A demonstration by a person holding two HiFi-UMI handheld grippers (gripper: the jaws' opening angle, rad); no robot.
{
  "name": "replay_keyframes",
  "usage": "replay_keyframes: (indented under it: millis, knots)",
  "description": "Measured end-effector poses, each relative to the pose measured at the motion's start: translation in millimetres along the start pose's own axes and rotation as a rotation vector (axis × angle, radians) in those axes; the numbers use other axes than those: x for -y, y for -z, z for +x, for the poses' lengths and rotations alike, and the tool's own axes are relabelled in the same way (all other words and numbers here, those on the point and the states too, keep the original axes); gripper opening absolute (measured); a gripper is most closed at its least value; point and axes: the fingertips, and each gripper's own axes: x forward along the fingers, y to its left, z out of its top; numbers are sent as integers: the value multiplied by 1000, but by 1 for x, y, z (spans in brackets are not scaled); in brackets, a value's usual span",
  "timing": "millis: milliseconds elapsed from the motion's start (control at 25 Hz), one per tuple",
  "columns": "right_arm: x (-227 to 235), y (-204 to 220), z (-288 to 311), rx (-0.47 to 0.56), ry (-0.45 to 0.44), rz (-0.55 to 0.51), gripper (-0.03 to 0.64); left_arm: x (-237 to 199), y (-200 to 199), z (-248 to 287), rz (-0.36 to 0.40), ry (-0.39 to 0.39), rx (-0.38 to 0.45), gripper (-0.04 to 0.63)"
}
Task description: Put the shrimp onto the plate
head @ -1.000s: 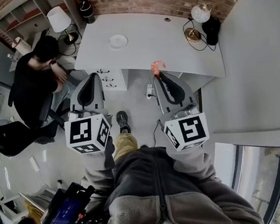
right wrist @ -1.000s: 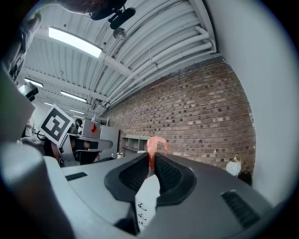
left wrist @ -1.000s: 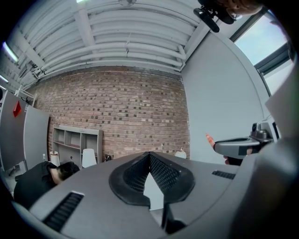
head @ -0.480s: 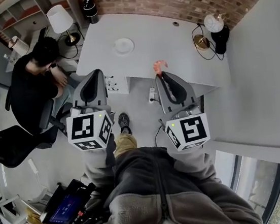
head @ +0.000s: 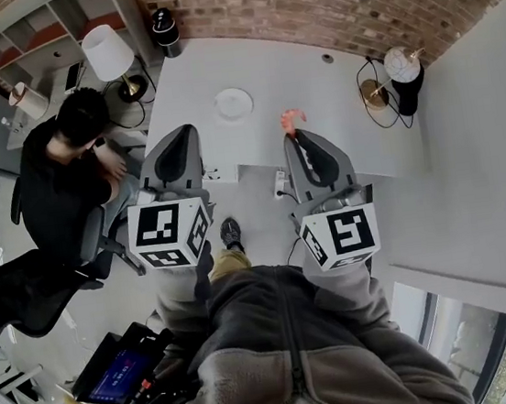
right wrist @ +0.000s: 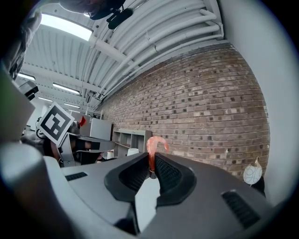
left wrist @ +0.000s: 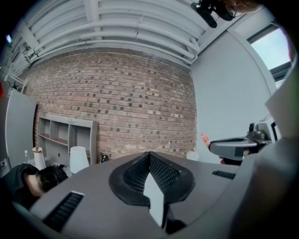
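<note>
Two grippers are held up in front of the person, both short of the middle of the white desk (head: pixel 313 96). Far left, a seated person in black (head: pixel 68 165) is busy at a side table beside a white lamp (head: pixel 108 51) and has no part in this.

Next along, the left gripper (head: pixel 180 137) has its jaws pressed together with nothing between them. It hangs about level with the desk's near edge and looks like a bystander for now. Ahead of its tip and to the right, out on the desktop, sits the small white plate (head: pixel 234 105), bare as far as I can see.

Right of that comes the right gripper (head: pixel 297 138), clamped on the tail end of the shrimp (head: pixel 291 119), whose pink curled body sticks up out of the jaws like a hook. The shrimp is in the air over the desk's front edge, near the plate but not above it, off to the plate's right and nearer the person. At the far right corner stands a pale globe (head: pixel 399 64).

By my reckoning the pick-up is done and the carry is partway. What is left is to bring the shrimp across over the plate, lower it and let go.
</note>
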Motion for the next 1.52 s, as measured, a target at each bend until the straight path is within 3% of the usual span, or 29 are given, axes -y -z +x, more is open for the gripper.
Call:
replay_keyframes:
  millis: [560, 1000, 1320, 1520]
  knots:
    - [9, -1, 96, -38, 44, 14, 37, -57, 3, 80, -24, 86, -45, 5]
    - [11, 17, 133, -92, -5, 27, 37, -71, 23, 112, -49, 76, -112, 5]
    - [43, 25, 150, -95, -36, 63, 37, -67, 24, 140, -7, 7, -132, 5]
    - [60, 21, 156, -77, -50, 84, 37, -54, 14, 157, 31, 8, -131, 5]
